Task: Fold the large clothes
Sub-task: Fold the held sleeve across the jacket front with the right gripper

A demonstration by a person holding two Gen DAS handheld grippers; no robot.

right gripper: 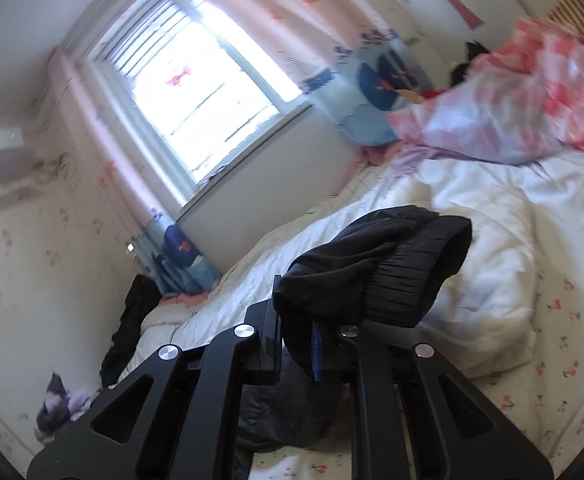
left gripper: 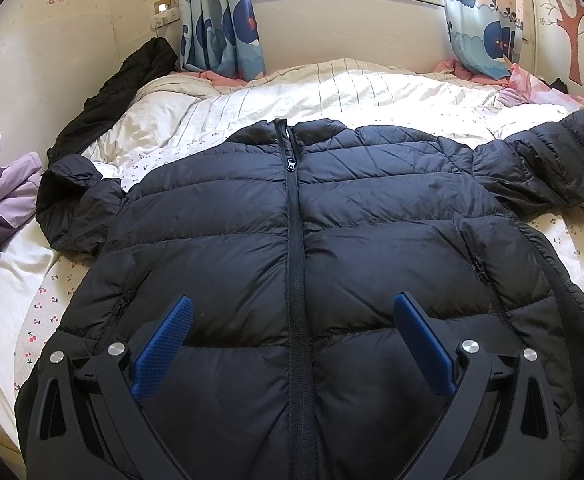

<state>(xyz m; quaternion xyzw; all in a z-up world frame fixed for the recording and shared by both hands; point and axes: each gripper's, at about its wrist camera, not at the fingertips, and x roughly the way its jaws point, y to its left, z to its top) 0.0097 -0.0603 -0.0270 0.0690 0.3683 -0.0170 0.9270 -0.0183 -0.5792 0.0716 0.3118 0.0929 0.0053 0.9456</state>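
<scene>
Two grippers work one black puffer jacket (left gripper: 299, 216), which lies front-up and zipped across the bed (left gripper: 252, 92), collar toward the window, hem toward the camera, its long axis running away from the left gripper; far left on the bed sits a purple garment (left gripper: 0, 204), apart from the jacket; the left gripper (left gripper: 292, 344) hovers over the lower front with its blue fingers (left gripper: 164, 348) spread wide on either side of the zip, released and grasping nothing; further right, the jacket's right sleeve (left gripper: 547, 164) reaches out sideways, its cuff end raised off the bedding; in the right wrist view the right gripper (right gripper: 297, 344) is clenched on that sleeve's cuff (right gripper: 375, 268), dark fabric bunched between the fingers and lifted above the white quilt (right gripper: 487, 280); the body lies to the left of this grip, so the fold likely carries the sleeve leftward across the chest; the right hand is the nearer one.
</scene>
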